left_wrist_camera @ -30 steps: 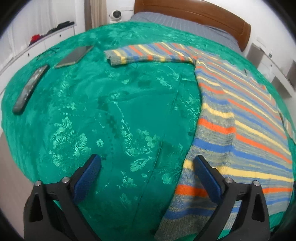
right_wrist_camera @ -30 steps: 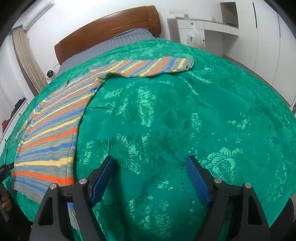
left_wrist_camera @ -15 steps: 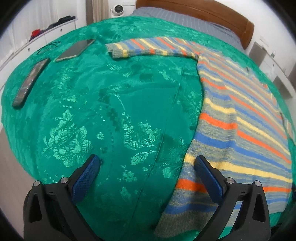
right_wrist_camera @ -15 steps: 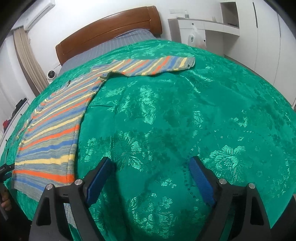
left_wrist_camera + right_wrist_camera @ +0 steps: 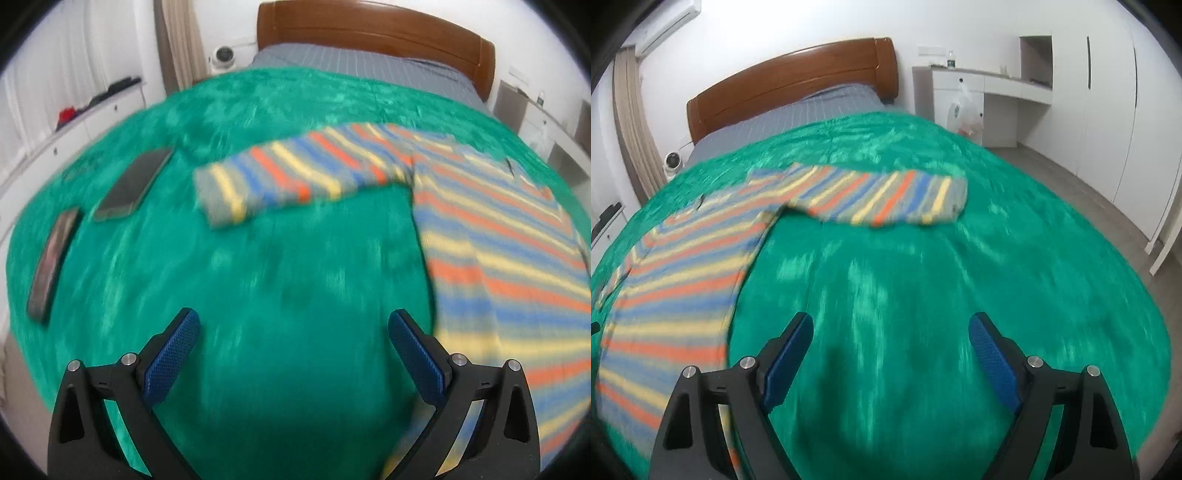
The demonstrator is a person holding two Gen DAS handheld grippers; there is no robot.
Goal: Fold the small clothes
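A striped sweater (image 5: pixel 509 258) in grey, blue, orange and yellow lies flat on the green bedspread (image 5: pixel 258 280). Its left sleeve (image 5: pixel 295 177) stretches out to the left in the left wrist view. In the right wrist view the sweater body (image 5: pixel 683 280) lies at the left and its other sleeve (image 5: pixel 886 199) stretches right. My left gripper (image 5: pixel 293 332) is open and empty above bare bedspread, just left of the sweater's side edge. My right gripper (image 5: pixel 890 336) is open and empty above bare bedspread (image 5: pixel 923 295), right of the sweater body. Both views are motion-blurred.
Two phones (image 5: pixel 135 184) (image 5: pixel 53 264) lie on the bedspread at the left. A wooden headboard (image 5: pixel 369 40) and grey sheet (image 5: pixel 783 122) lie at the far end. A white desk (image 5: pixel 982 96) and wardrobe (image 5: pixel 1108 110) stand at the right, with a small camera (image 5: pixel 671 160) by the curtain.
Both grippers have moved forward over the bed towards the sleeves, which now look nearer and larger. Both views have tilted up and blurred. The jaws stay open.
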